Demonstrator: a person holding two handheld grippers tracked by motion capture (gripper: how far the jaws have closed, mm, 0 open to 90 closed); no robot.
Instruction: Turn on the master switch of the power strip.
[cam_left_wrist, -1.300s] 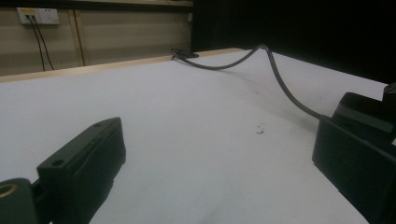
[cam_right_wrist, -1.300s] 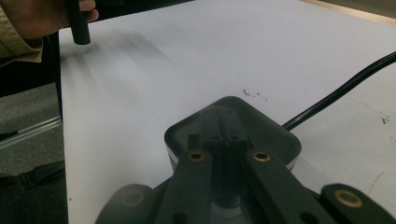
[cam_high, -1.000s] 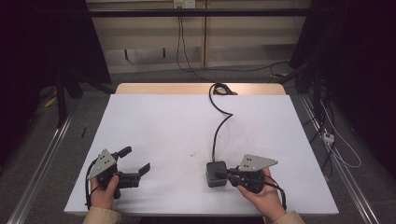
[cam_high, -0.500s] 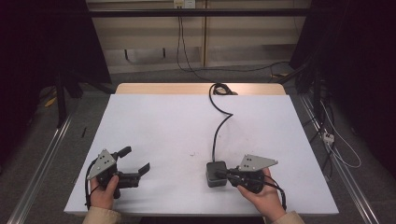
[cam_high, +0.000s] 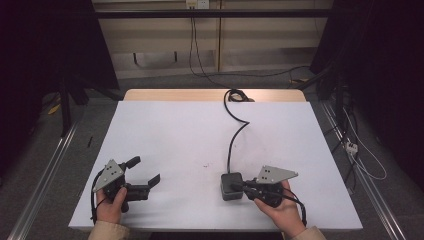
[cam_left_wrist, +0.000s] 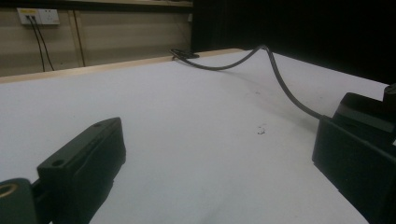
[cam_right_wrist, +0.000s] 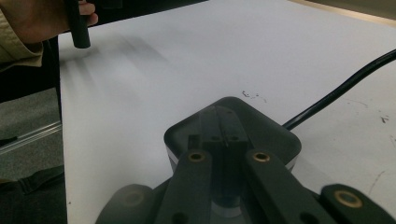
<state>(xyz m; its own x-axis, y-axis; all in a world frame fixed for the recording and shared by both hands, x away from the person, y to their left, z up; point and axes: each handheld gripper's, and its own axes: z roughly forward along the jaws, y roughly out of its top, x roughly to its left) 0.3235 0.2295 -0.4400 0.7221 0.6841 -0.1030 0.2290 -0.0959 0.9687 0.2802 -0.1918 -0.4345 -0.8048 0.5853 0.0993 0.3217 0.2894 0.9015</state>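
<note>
White covered the whole surface (cam_high: 165, 140), with a strip of bare wood along its far edge. Near the front edge, a little right of the middle, sat a dark grey box (cam_high: 231, 186) with rounded corners. A black cord (cam_high: 234, 135) ran from the box toward the far edge, bending once on the way, and ended in a small coil (cam_high: 239, 95) at the far edge.

The right gripper (cam_high: 241, 188) lay low by the front edge, held in the person's right hand (cam_high: 280, 210). It pointed left at the box. Its jaws were clenched together and their tips touched the top of the box. In the right gripper view the two black jaws lay side by side over the box (cam_right_wrist: 233, 130), with no gap between them.

The left gripper (cam_high: 144, 170) was near the front left corner, held in the left hand (cam_high: 111, 206). Its jaws were released and stood wide apart with nothing between them. In the left gripper view bare white surface (cam_left_wrist: 196, 140) showed between them. The two grippers were well apart.
</note>
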